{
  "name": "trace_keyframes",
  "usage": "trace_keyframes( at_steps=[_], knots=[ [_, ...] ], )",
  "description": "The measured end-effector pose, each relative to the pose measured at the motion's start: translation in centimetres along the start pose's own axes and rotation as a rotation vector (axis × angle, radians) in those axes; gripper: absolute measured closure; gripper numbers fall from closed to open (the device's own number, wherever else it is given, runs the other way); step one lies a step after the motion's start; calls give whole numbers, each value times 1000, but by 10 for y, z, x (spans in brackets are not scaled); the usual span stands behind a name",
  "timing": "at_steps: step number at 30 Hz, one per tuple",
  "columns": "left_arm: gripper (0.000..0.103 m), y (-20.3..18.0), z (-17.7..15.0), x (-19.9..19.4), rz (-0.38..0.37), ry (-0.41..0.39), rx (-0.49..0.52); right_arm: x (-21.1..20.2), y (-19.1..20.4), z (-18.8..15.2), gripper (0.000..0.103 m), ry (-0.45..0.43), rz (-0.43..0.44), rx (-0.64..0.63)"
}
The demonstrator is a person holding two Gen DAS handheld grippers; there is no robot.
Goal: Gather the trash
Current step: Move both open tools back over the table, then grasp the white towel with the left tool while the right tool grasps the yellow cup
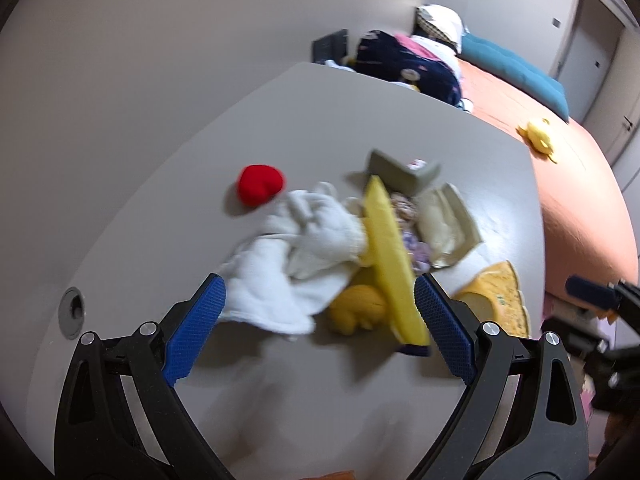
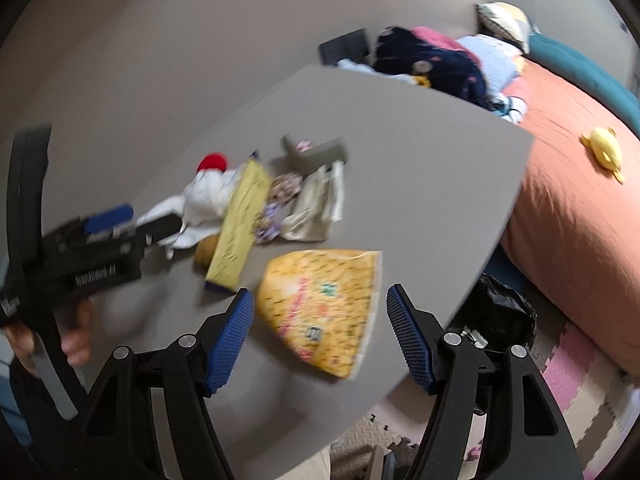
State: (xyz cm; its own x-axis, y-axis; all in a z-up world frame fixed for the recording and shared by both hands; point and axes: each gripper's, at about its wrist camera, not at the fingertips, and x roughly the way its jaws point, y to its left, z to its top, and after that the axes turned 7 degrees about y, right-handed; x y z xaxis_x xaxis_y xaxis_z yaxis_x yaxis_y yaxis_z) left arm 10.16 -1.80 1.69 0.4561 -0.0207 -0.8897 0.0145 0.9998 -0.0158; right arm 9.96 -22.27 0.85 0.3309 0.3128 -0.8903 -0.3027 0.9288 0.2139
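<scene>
A pile of trash lies on the grey table (image 1: 280, 128): a long yellow box (image 1: 390, 256), a yellow snack bag (image 2: 324, 308), white cloths and gloves (image 1: 304, 240), a crumpled beige wrapper (image 1: 444, 220), small printed wrappers (image 2: 276, 204) and a yellow round thing (image 1: 356, 308). My left gripper (image 1: 320, 312) is open and empty, just short of the white cloth and the yellow box. My right gripper (image 2: 320, 320) is open, its blue pads on either side of the yellow snack bag and above it. The left gripper also shows in the right wrist view (image 2: 112, 216).
A red heart-shaped cushion (image 1: 260, 184) and a grey open box (image 1: 404, 172) sit behind the pile. A black trash bag (image 2: 496, 312) stands on the floor by the table's right edge. A bed with an orange cover (image 2: 568, 200), clothes and a yellow toy (image 2: 604, 152) lies to the right.
</scene>
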Motion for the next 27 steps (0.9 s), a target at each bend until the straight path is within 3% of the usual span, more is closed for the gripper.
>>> trace_keyframes(
  at_steps=[12, 14, 19, 27],
  knots=[
    [11, 30, 2, 12, -9, 27, -53, 51, 21, 14, 39, 106, -58, 3],
    [11, 32, 4, 14, -11, 29, -55, 58, 21, 13, 45, 129, -60, 1],
    [11, 37, 7, 18, -11, 31, -60, 59, 24, 13, 48, 124, -81, -19],
    [11, 38, 18, 37, -18, 75, -59, 48, 34, 9, 64, 85, -122, -78]
  ],
)
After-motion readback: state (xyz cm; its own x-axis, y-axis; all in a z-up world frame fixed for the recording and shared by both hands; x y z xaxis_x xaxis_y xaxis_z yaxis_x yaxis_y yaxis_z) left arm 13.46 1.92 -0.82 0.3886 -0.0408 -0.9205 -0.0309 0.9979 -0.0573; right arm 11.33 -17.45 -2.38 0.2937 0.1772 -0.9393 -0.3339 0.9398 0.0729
